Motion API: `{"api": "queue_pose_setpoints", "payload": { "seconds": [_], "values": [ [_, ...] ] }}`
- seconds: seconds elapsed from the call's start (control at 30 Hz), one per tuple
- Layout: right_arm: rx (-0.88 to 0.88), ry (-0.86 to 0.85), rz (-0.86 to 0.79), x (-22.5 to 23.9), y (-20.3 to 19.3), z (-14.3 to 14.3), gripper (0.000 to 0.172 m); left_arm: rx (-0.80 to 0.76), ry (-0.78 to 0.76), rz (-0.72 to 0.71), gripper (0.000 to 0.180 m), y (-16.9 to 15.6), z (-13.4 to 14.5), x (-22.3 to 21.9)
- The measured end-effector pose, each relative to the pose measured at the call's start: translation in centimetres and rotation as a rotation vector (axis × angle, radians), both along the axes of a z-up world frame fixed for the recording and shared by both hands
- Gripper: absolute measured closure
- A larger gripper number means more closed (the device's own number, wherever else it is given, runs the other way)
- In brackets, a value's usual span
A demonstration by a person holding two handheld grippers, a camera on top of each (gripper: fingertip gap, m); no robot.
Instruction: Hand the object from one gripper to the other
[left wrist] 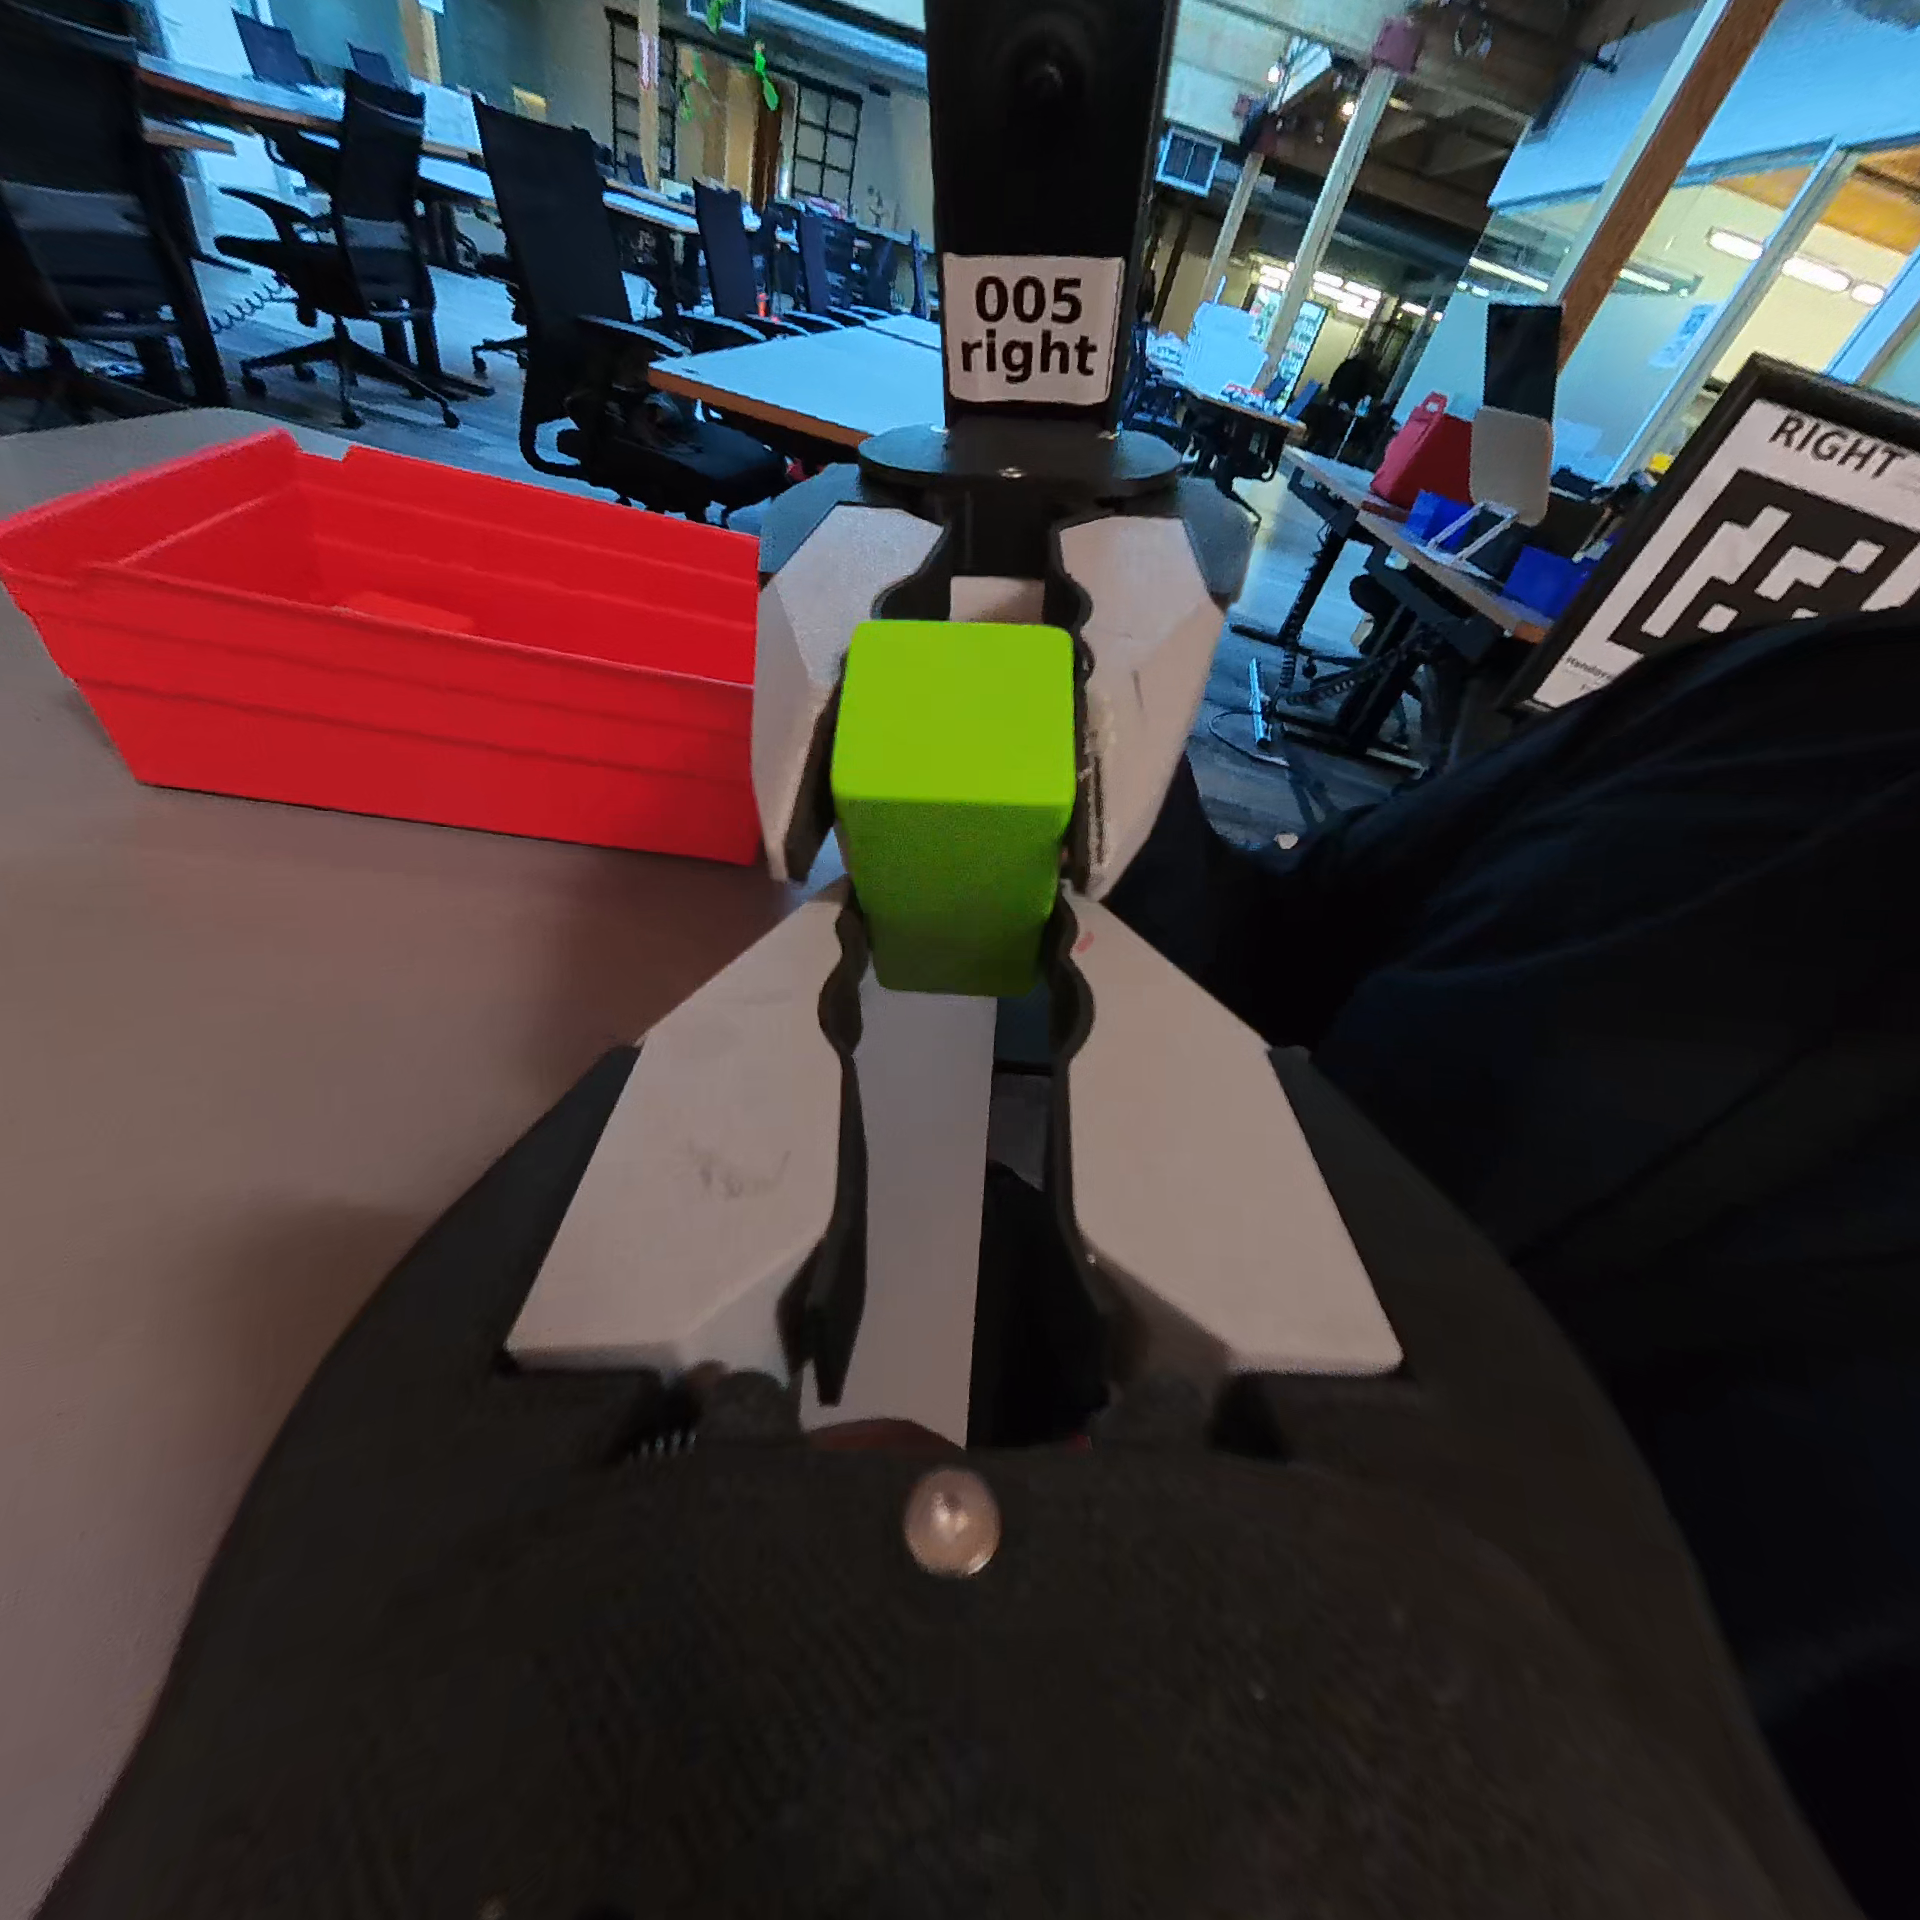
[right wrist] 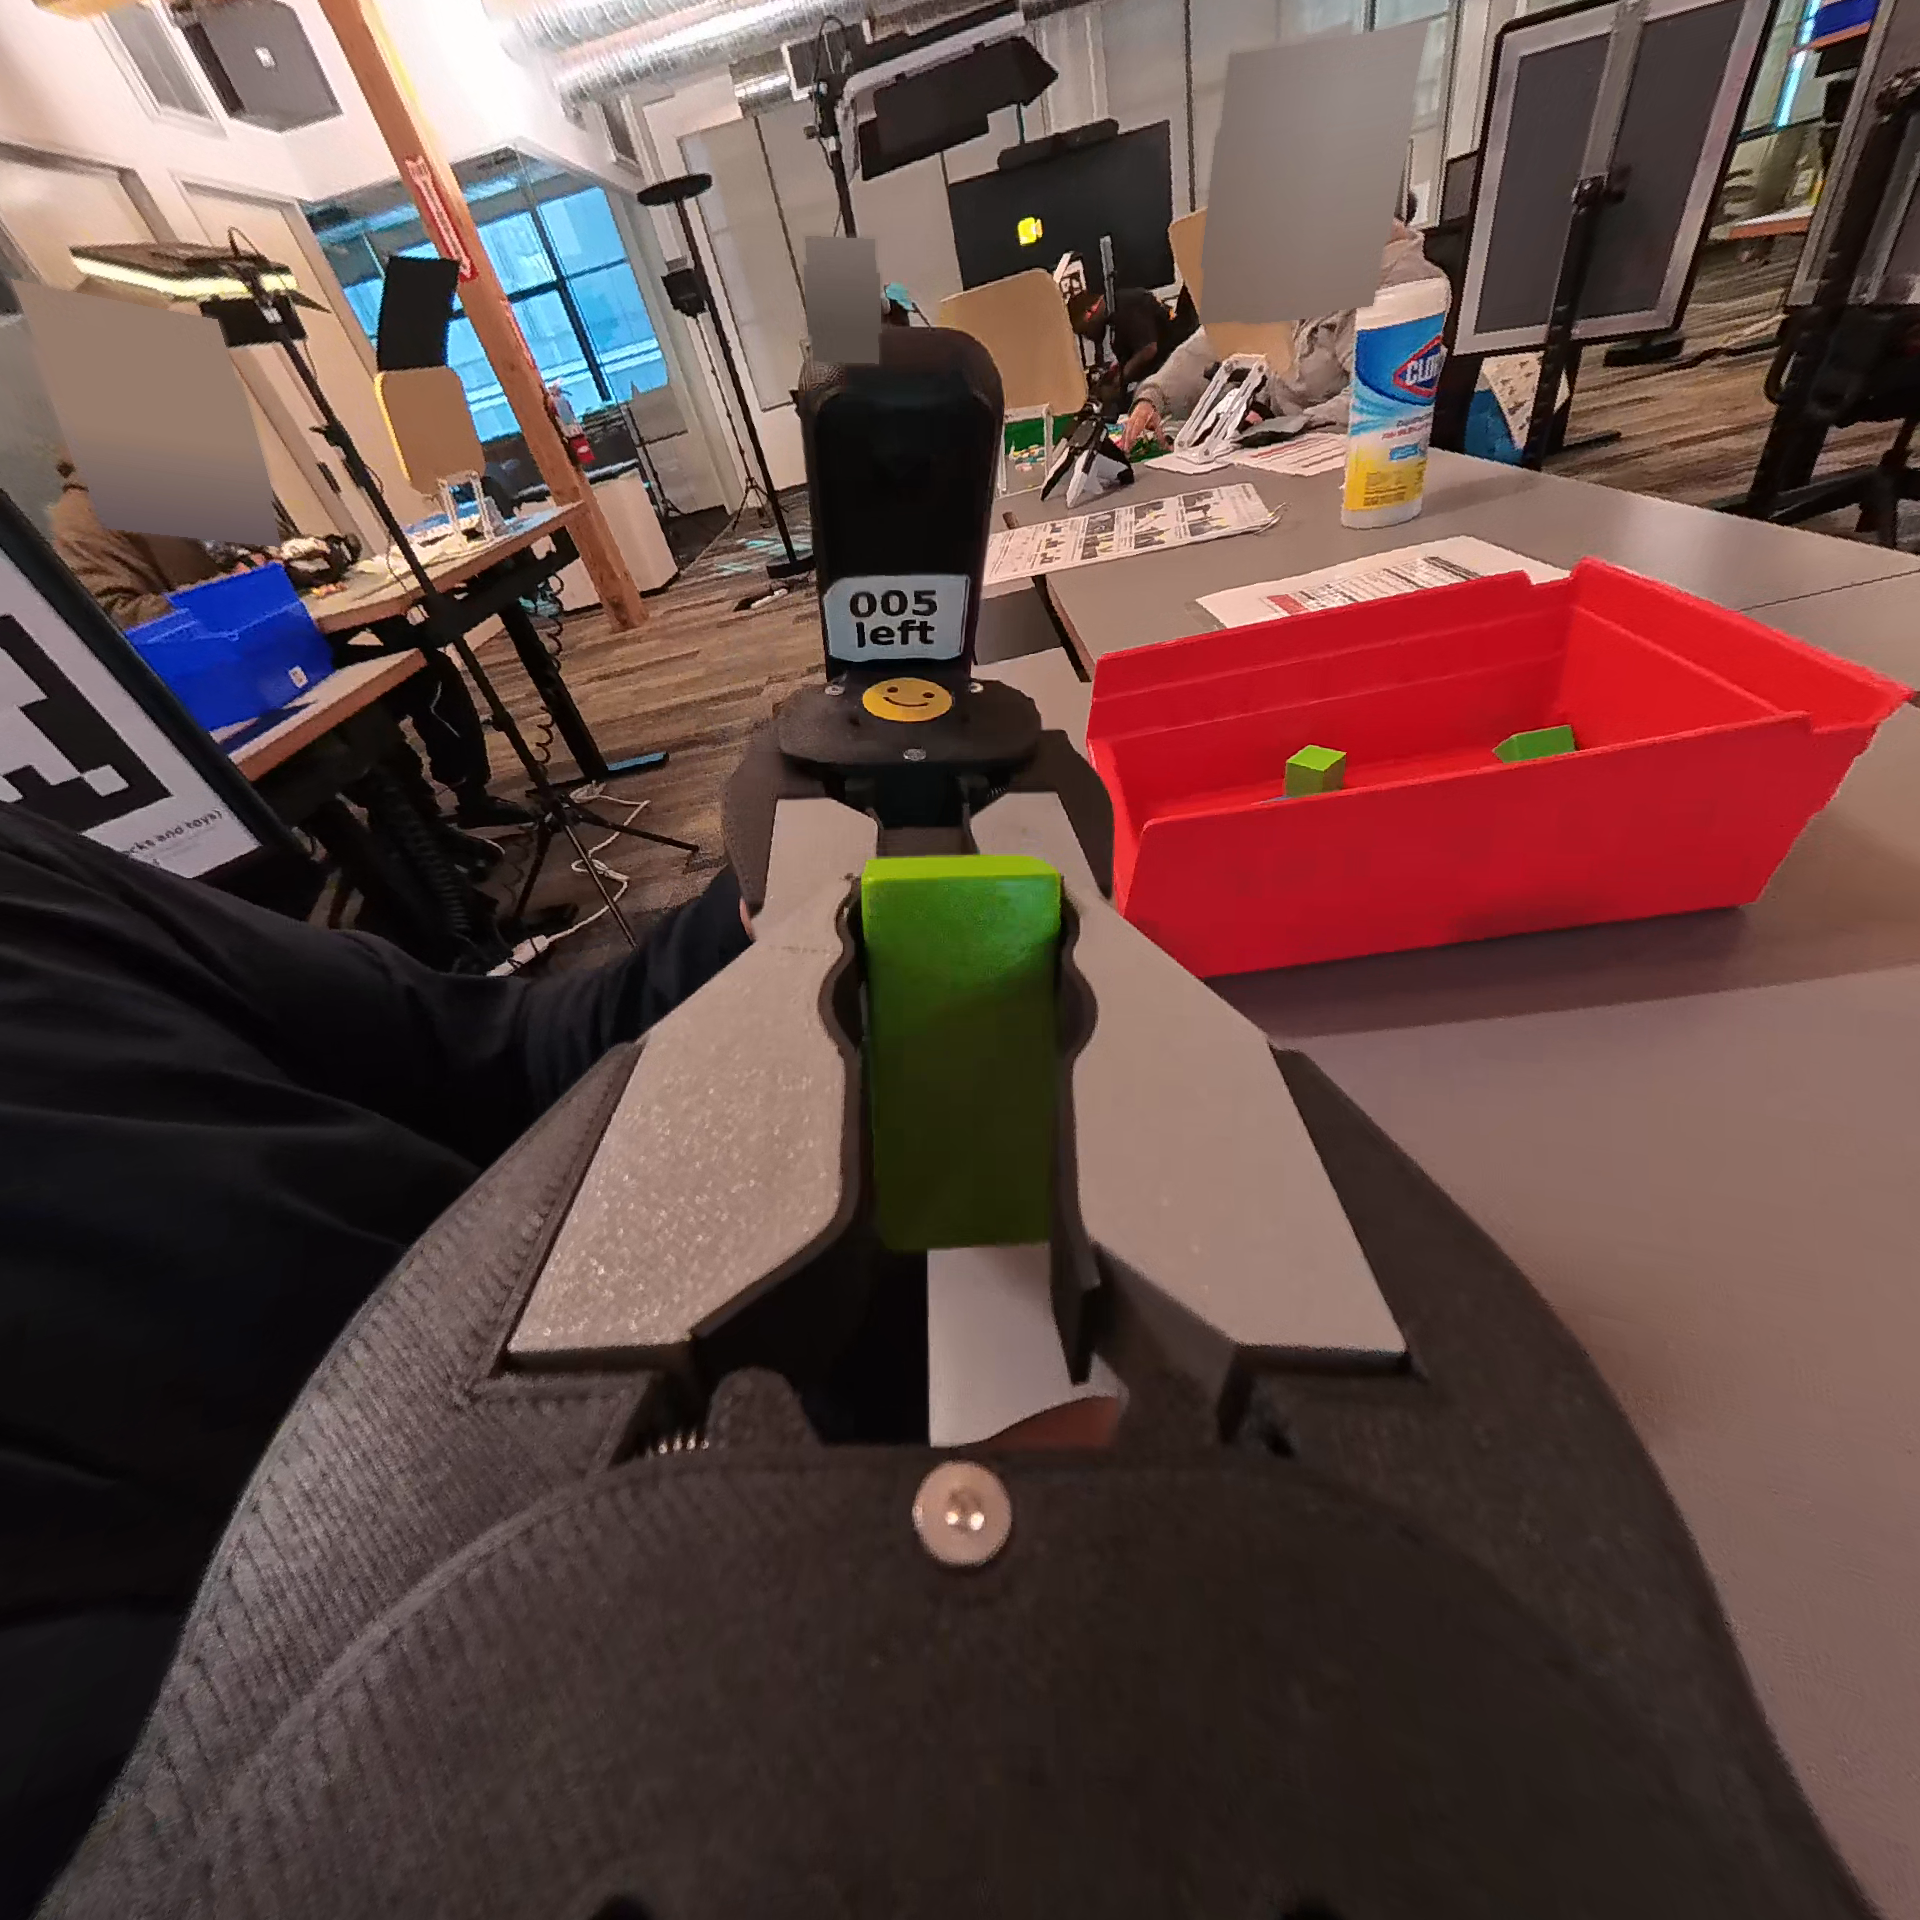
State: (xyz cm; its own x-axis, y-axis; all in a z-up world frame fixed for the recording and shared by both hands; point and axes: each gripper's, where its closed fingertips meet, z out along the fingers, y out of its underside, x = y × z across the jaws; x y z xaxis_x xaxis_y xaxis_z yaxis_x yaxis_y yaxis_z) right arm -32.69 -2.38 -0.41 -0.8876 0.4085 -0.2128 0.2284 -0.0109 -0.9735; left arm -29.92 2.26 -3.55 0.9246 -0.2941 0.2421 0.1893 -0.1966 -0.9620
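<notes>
Left wrist view: tools (left wrist: 951, 935) (right wrist: 961, 935) tip-to-tip, both gripping green block (left wrist: 951, 790).

left claw (left wrist: 951, 914) and right claw (right wrist: 961, 935) meet tip to tip, both clamped.

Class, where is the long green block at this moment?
The green block is off the table, between both grippers' jaws: left gripper on one end, right gripper on the other, beside the red bin.
</notes>
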Motion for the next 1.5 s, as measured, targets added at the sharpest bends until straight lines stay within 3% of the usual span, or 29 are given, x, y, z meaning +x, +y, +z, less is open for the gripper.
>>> {"api": "queue_pose_setpoints", "payload": {
  "seconds": [0.3, 0.6, 0.83, 0.9, 0.97, 1.07, 1.2, 1.27, 1.4, 1.5],
  "values": [
    [0.020, 0.019, -0.013, 0.1, 2.2, 0.5, 0.142, 0.053, -0.009, 0.041, 0.151, -0.3, 0.9, -1.0],
    [0.074, -0.016, 0.009, 0.0, 1.5, -0.9, 0.139, -0.019, 0.063, 0.074, 0.151, 0.1, -0.3, -0.9],
    [0.055, -0.025, -0.010, -0.4, 1.7, -0.7, 0.141, -0.009, -0.036, 0.049, 0.151, 0.1, -0.2, -1.0],
    [0.061, 0.012, -0.065, -0.7, 2.9, 0.2, 0.141, -0.038, -0.024, 0.070, 0.141, -0.2, -0.4, -1.5],
    [0.081, 0.055, -0.173, -1.3, 6.1, 1.4, 0.141, -0.041, 0.010, 0.112, 0.141, -1.0, 0.0, -2.3],
    [0.221, 0.070, -0.467, -3.2, 15.3, 2.0, 0.141, -0.038, 0.054, 0.172, 0.144, -2.5, 0.5, -3.5],
    [0.602, -0.176, -0.907, -6.3, 31.5, -2.5, 0.141, -0.080, 0.091, 0.263, 0.146, -3.8, 0.0, -5.6],
    [0.746, -0.367, -1.011, -6.9, 37.2, -6.1, 0.141, -0.066, 0.073, 0.269, 0.146, -4.2, 0.5, -5.9],
    [0.940, -0.635, -1.037, -7.5, 41.8, -12.7, 0.141, -0.054, 0.065, 0.301, 0.147, -4.9, 1.0, -6.5],
    [1.015, -0.757, -1.039, -7.8, 43.3, -15.9, 0.140, -0.080, 0.082, 0.328, 0.147, -5.5, 0.6, -6.9]
  ]
}}
